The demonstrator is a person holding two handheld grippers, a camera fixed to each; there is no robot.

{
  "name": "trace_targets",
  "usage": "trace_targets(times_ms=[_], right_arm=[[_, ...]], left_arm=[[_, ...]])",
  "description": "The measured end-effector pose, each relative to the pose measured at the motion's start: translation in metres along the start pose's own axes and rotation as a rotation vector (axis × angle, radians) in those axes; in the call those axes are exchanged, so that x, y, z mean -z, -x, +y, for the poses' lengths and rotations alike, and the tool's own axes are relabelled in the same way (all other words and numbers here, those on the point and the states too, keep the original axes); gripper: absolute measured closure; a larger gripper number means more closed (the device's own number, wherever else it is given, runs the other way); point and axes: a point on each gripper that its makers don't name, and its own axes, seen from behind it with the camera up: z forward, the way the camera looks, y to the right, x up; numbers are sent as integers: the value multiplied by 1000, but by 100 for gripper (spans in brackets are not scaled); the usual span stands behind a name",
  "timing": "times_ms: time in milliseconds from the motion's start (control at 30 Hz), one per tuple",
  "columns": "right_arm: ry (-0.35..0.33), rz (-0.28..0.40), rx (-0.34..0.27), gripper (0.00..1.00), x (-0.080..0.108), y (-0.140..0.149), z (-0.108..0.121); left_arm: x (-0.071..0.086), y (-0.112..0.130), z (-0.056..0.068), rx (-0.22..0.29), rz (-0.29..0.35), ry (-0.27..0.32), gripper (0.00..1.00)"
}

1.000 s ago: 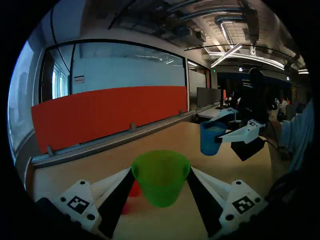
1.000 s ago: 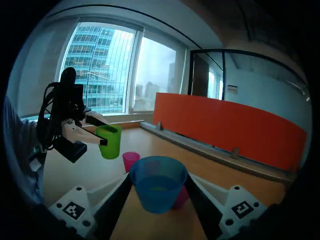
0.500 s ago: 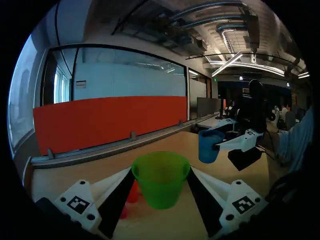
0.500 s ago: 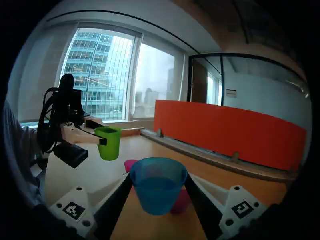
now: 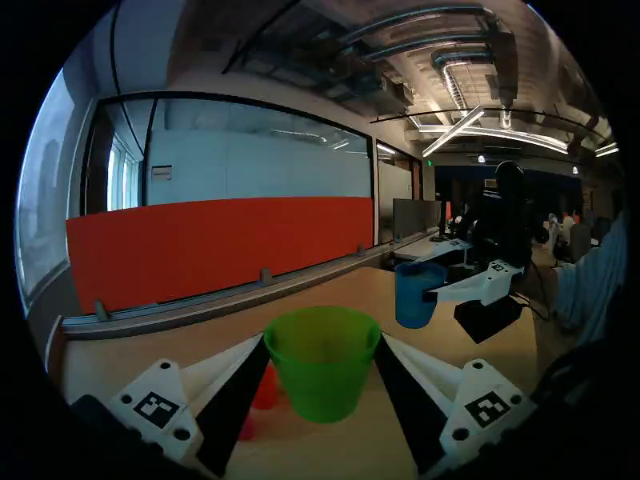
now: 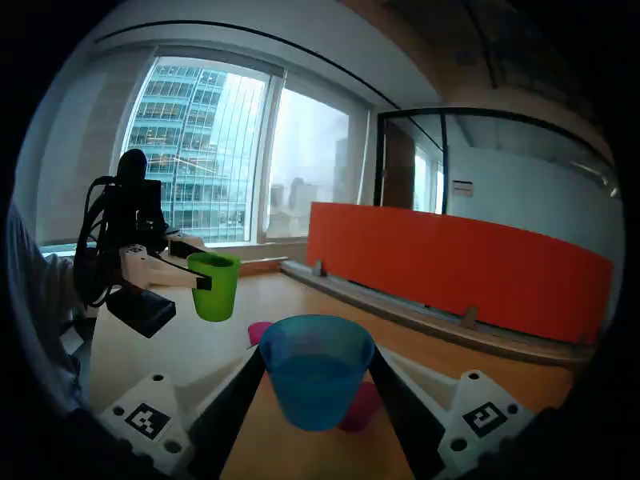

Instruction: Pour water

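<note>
Left tongs (image 5: 322, 356) clenched on green cup (image 5: 322, 376), right tongs (image 6: 316, 364) clenched on blue cup (image 6: 316, 384). Both cups upright, held off the counter (image 6: 480, 360). Fill level: can't tell, walls too murky. In the right gripper view, one pink cup (image 6: 362, 404) sits mostly hidden behind the blue cup at its 5 o'clock. Second pink cup (image 6: 258, 330) peeks out at 10 o'clock, green cup farther along that line. Pale wood counter, orange partition (image 6: 480, 272) at the far edge, tall windows (image 6: 192, 176), bare pipes (image 5: 448, 64) overhead.
</note>
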Motion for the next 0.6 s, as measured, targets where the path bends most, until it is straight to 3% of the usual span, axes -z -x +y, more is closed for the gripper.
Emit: trace_targets(times_ms=[267,600], right_arm=[[-7,0,4,8,-1,-4,0],[-15,4,52,8,-3,-18,1]], left_arm=[[0,0,4,-9,-3,9,12],[-4,1,9,-21,0,14,12]])
